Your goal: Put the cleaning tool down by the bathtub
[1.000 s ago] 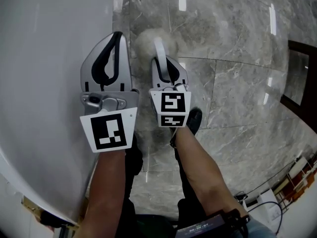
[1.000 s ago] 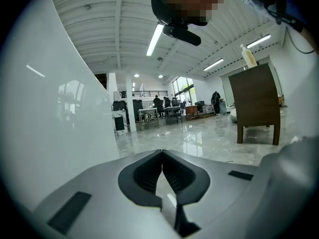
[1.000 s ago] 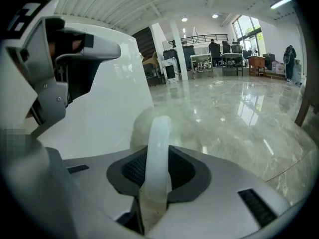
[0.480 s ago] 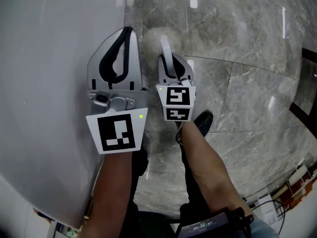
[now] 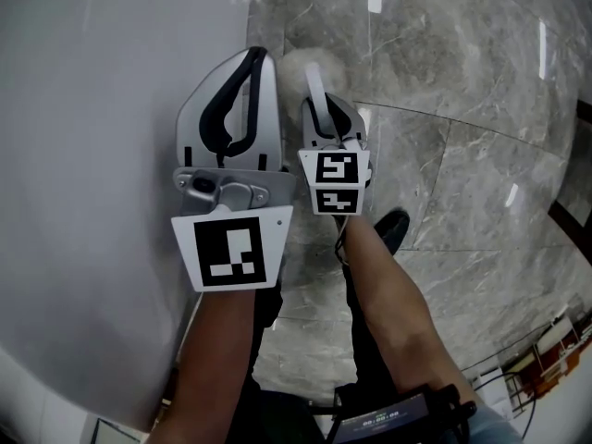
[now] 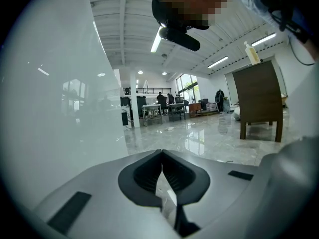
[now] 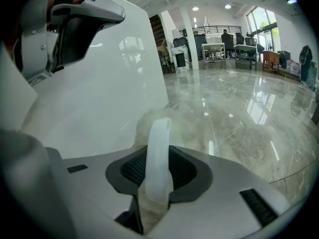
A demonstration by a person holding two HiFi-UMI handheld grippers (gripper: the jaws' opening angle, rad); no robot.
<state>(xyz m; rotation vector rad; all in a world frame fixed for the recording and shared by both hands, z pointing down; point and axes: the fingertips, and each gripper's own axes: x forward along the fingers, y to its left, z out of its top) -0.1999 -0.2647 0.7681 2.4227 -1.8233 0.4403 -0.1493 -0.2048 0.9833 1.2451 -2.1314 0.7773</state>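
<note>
The cleaning tool (image 5: 313, 80) has a white loop handle and a fluffy pale head (image 7: 145, 126) that hangs low by the foot of the white bathtub (image 5: 92, 155). My right gripper (image 5: 314, 95) points down at the floor. The handle (image 7: 158, 153) stands between its pads, which still touch it on both sides; its jaws have just been opening a little. My left gripper (image 5: 253, 55) is level beside it, against the tub's curved wall (image 6: 60, 108). Its jaws are closed tip to tip with nothing in them (image 6: 162, 157).
Grey marble floor (image 5: 453, 109) stretches to the right of the tub. The person's black shoe (image 5: 388, 229) stands just behind the right gripper. A dark cabinet edge (image 5: 581, 155) and cables (image 5: 518, 377) are at the right. A brown wooden cabinet (image 6: 259, 101) stands further off.
Both grippers have sunk toward the floor beside the tub, the right one further, carrying the tool's fluffy head lower. The left jaws stay closed.
</note>
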